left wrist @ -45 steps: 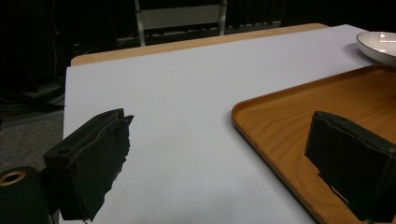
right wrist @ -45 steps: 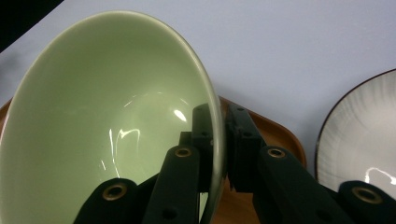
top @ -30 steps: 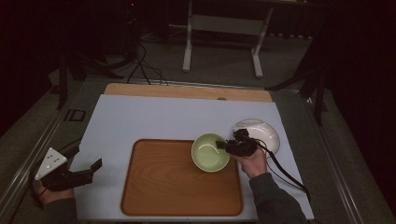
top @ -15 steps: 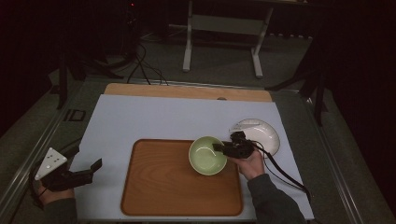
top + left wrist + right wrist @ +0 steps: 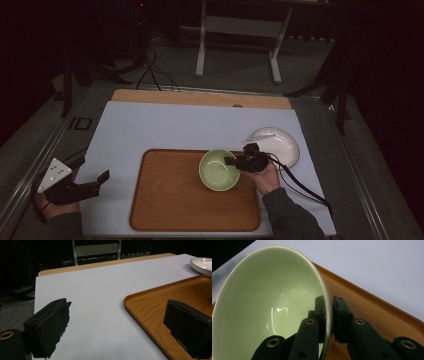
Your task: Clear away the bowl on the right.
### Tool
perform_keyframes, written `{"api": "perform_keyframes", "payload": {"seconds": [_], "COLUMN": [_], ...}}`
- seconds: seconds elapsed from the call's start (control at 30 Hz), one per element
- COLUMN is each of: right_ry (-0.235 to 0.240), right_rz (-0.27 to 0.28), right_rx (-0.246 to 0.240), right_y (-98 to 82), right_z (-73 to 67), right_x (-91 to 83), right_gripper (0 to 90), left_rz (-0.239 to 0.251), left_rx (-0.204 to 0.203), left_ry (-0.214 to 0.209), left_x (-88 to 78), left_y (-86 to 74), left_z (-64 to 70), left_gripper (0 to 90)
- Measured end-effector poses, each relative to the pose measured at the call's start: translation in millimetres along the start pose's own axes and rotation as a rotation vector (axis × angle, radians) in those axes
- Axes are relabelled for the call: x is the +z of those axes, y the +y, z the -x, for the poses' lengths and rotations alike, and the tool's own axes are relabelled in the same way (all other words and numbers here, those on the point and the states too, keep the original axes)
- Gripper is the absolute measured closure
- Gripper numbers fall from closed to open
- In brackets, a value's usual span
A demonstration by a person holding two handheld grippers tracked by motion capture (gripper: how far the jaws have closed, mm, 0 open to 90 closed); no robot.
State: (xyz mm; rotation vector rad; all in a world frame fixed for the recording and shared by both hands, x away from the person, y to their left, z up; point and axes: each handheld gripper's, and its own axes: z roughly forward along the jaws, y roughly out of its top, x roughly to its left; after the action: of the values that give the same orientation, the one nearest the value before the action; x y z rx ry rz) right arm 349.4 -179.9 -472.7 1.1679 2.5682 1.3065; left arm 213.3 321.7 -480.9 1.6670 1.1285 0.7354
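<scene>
Right gripper has its jaws clamped on the rim of the green bowl, one jaw inside, one outside, at the bowl's 3 o'clock edge. The bowl is over the tray, at its upper right part, and looks tilted in the right gripper view; can't tell if it touches the wood. White plate sits on the counter at 2 o'clock from the bowl. Left gripper is well apart at 9 o'clock, jaws wide open, empty. So the right hand does any setting down.
</scene>
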Motion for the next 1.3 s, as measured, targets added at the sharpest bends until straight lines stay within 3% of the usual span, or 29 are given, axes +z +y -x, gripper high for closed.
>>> {"api": "perform_keyframes", "payload": {"seconds": [1.3], "right_ry": [0.039], "right_rz": [-0.077], "right_rx": [-0.013], "right_y": [-11.2], "right_z": [-1.5], "right_x": [25.9], "right_gripper": [82.2], "left_rz": [-0.001], "left_rx": [-0.001], "left_ry": [-0.001], "left_x": [0.2], "left_y": [-0.1], "left_z": [0.0], "left_gripper": [6.2]}}
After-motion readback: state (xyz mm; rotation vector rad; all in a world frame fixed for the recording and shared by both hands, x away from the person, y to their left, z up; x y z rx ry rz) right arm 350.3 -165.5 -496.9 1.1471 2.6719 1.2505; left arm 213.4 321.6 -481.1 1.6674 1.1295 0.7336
